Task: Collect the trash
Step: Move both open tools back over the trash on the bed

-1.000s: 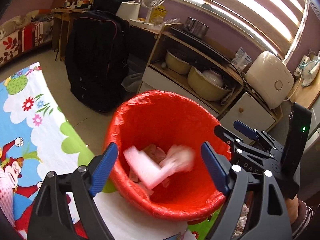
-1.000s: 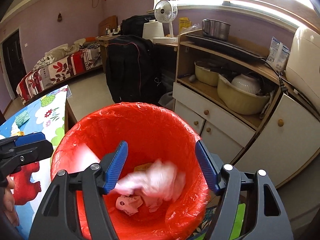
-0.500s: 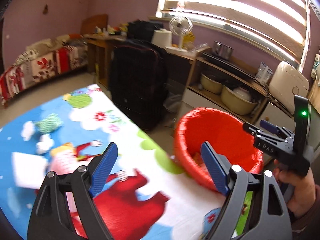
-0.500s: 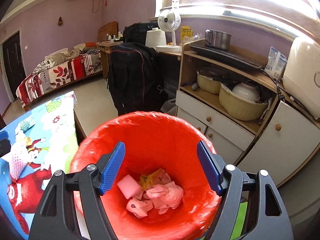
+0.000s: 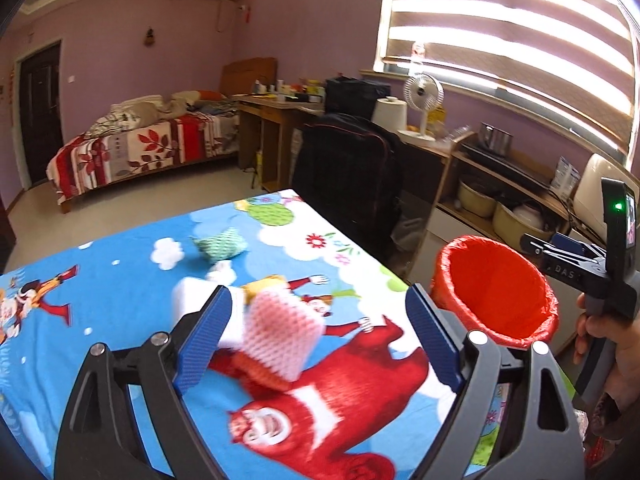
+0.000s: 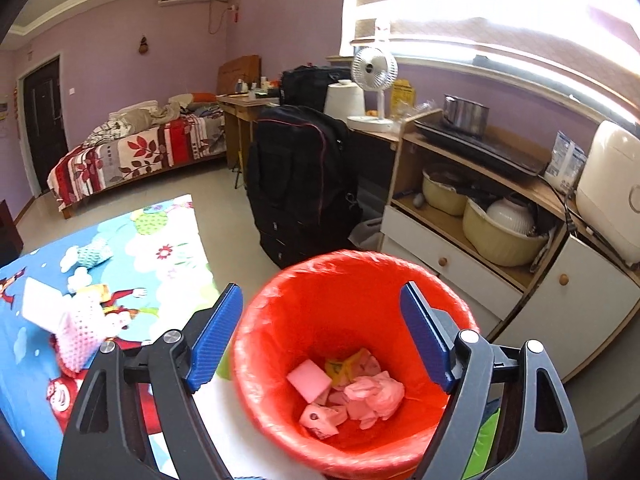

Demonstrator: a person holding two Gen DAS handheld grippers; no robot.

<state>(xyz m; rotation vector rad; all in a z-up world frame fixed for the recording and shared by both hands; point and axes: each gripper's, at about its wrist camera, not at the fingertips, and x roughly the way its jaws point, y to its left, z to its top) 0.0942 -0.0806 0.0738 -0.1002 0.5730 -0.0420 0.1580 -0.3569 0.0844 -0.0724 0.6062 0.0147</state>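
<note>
The left tool (image 5: 318, 330) has swung away from the red bin (image 5: 496, 288) and now looks over the desk (image 5: 120, 288). Its jaws have just been opening and stand apart, with nothing clamped. A pink net wrap (image 5: 280, 336) lies on the desk below them, beside a white block (image 5: 188, 294) and a green net wrap (image 5: 220, 242). The right tool (image 6: 320, 336) has lifted a bit above the bin (image 6: 280, 360). Its jaws have just been opening too, and hold nothing. The trash (image 6: 348, 390) now lies still at the bottom of the bin.
</note>
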